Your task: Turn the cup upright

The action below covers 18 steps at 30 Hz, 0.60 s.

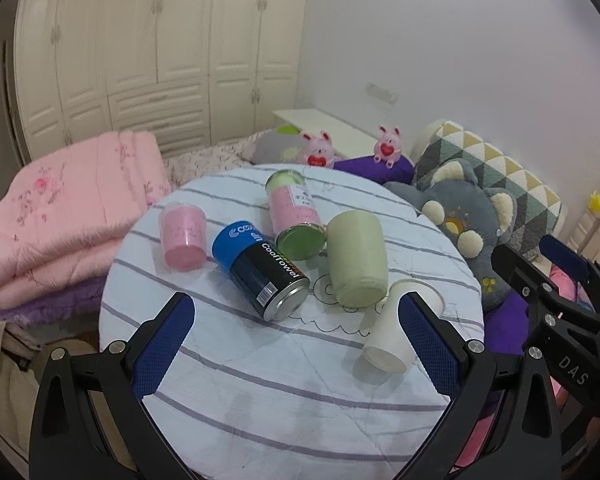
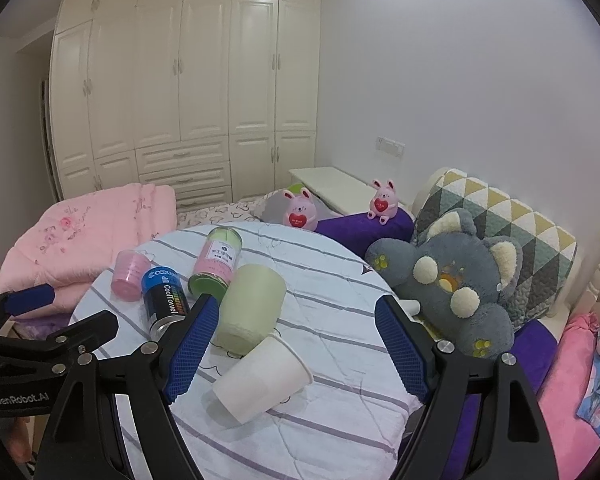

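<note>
The white cup (image 2: 262,374) lies on its side near the table's (image 2: 340,280) near right edge, its rim touching the green cup (image 2: 252,306). The right gripper (image 2: 296,346) hangs over it, fingers apart and empty; the left gripper (image 1: 296,346) is likewise spread and empty. The thin cup could crush under a hard pinch, roll off the edge, or knock the green cup into the can (image 2: 165,300).
</note>
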{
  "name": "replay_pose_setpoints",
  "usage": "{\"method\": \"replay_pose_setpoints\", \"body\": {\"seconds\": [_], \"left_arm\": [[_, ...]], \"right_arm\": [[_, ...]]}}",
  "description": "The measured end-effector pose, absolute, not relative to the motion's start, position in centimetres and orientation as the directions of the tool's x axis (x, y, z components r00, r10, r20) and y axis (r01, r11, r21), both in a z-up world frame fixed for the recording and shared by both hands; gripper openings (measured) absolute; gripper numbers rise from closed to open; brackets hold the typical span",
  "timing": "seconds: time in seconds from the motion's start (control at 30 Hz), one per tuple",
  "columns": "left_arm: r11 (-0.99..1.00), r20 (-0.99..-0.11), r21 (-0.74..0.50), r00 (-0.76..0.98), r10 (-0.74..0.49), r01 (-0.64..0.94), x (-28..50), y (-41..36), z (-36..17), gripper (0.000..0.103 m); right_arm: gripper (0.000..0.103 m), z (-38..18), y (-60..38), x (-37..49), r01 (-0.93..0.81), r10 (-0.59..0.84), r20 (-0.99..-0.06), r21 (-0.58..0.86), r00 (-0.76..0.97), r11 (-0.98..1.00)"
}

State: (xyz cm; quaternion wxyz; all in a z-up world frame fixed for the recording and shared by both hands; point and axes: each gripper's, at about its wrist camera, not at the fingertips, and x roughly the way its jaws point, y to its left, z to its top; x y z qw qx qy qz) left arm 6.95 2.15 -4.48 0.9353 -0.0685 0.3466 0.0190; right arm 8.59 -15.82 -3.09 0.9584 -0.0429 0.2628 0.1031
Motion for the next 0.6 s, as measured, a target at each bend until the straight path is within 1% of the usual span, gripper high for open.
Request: {"method": "replay_pose_setpoints", "body": {"seconds": [0.13, 0.37, 0.6], "left_arm": [[0.982, -0.696, -0.141, 0.718, -0.008, -0.127, 9.0, 2.8, -5.7, 0.103], [0.954, -0.791, -0.214, 0.611, -0.045, -0.208, 13.9, 3.6, -8.8, 0.103], [0.950, -0.847, -0.189, 0.530, -0.030, -0.248, 17.8, 3.6, -11.6, 0.103]], "right_arm": [[0.082, -4.1, -15.8, 10.3, -0.223, 0.180, -0.537, -0.016, 0.825, 0.975], [0.082, -5.9, -15.4, 13.3, -0.234, 0.192, -0.580, 0.003, 0.792, 0.972], [0.082, -8.0, -15.0, 16.9, -0.232, 0.189, -0.632, 0.015, 0.752, 0.973]]}}
